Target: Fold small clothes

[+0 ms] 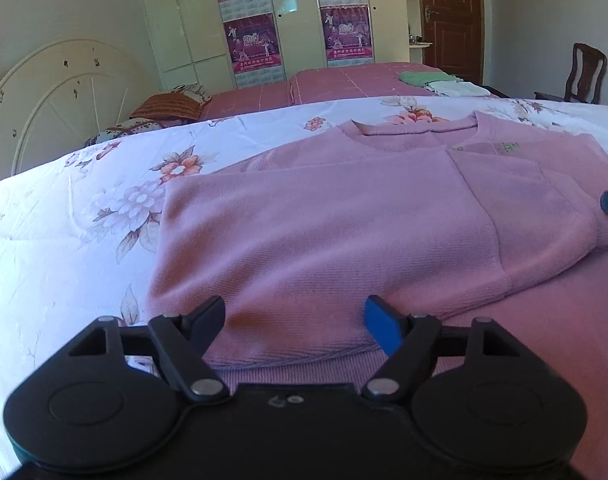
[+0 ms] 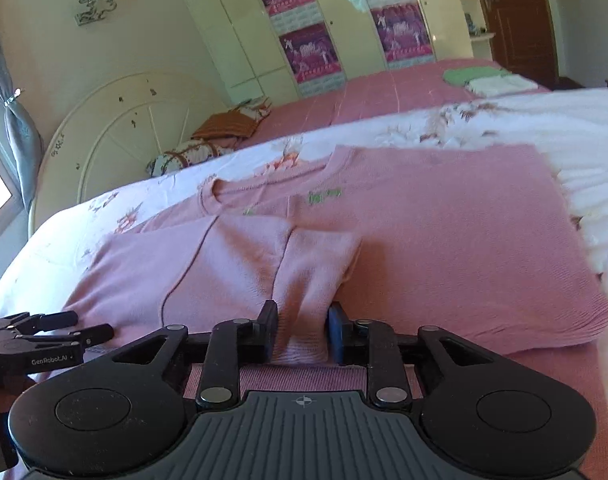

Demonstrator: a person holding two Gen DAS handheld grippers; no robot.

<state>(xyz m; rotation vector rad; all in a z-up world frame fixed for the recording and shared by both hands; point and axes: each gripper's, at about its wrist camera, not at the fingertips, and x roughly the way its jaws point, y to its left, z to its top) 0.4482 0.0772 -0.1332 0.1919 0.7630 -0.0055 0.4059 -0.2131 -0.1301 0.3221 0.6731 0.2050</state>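
A pink knit sweater point(image 1: 344, 216) lies flat on the floral white quilt point(image 1: 64, 240), neckline to the far side, its left part folded over the body. My left gripper point(image 1: 296, 324) is open just above the near folded edge, holding nothing. In the right wrist view the sweater point(image 2: 444, 232) spreads across the bed, and my right gripper point(image 2: 302, 332) is shut on the sleeve cuff point(image 2: 304, 304), which rises between the pads. The left gripper point(image 2: 44, 340) shows at the lower left of that view.
A second bed with a pink cover point(image 1: 344, 80) stands behind, with folded green and white clothes point(image 1: 444, 82) on it. Pillows point(image 1: 168, 108) and a white headboard point(image 1: 64, 92) are at the left. A wooden chair point(image 1: 584, 76) and a door stand at the right.
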